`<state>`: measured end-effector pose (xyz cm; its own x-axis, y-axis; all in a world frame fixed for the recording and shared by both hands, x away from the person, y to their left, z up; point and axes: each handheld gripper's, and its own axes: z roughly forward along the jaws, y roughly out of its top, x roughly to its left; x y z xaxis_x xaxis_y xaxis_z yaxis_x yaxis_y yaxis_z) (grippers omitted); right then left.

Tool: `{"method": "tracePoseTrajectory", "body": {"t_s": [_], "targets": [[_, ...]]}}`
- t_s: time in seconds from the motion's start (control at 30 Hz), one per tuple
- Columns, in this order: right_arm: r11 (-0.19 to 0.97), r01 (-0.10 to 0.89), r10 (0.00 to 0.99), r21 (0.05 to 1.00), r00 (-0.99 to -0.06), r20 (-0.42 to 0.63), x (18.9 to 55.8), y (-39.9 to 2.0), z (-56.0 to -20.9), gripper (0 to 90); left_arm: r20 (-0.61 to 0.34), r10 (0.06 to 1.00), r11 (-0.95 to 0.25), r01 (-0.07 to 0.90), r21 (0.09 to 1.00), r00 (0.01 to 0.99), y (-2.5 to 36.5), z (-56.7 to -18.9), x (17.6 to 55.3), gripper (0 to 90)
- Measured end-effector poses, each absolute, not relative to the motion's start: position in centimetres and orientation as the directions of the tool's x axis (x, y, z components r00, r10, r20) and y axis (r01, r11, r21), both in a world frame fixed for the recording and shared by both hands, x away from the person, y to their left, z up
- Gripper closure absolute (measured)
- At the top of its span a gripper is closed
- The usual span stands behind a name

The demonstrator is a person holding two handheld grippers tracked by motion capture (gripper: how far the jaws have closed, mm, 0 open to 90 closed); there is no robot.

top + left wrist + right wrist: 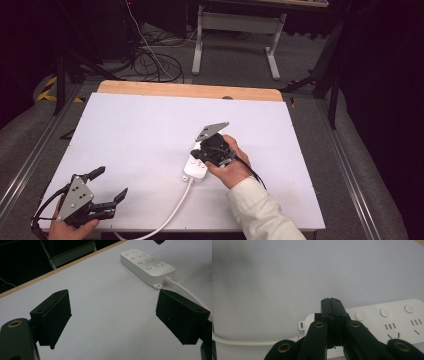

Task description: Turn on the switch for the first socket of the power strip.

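1. My right claw (331, 305) is clenched, empty, over the cord end of the white plastic power strip (387, 322).
2. The strip lies flat, mid white tabletop (140, 135).
3. My left claw (111, 181) is released, near edge, well apart.

power strip (196, 167) lies on the counter (150, 130), right of centre, toward your near edge. its cable (170, 212) leaves the near end and runs back toward you, off the near edge. your right gripper (207, 150) sits directly over the strip, at its cable end, jaws together above its top face. your left gripper (107, 187) is at the near-left corner of the counter, well apart from the strip, jaws spread and facing it across bare counter. beyond the far edge, on the floor, a table frame (235, 35) stands with loose cables (150, 62) to its left.
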<state>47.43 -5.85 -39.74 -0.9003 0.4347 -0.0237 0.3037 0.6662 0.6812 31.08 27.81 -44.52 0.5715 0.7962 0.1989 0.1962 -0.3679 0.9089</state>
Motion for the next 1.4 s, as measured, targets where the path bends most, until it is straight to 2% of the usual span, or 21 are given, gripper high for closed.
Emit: {"method": "tracePoseTrajectory", "body": {"t_s": [0.63, 1.4], "targets": [[0.701, 0.348, 0.460, 0.623, -0.888, -0.022, 49.0, -4.4, -42.6, 90.0, 0.197, 0.796, -0.367, 0.198, 0.909, 0.572, 27.8, -44.5, 31.1, 13.5], [0.719, 0.363, 0.474, 0.593, -0.880, -0.037, 49.1, -3.9, -43.9, 90.0, 0.194, 0.796, -0.367, 0.202, 0.908, 0.573, 27.8, -44.6, 31.1, 13.4]]}}
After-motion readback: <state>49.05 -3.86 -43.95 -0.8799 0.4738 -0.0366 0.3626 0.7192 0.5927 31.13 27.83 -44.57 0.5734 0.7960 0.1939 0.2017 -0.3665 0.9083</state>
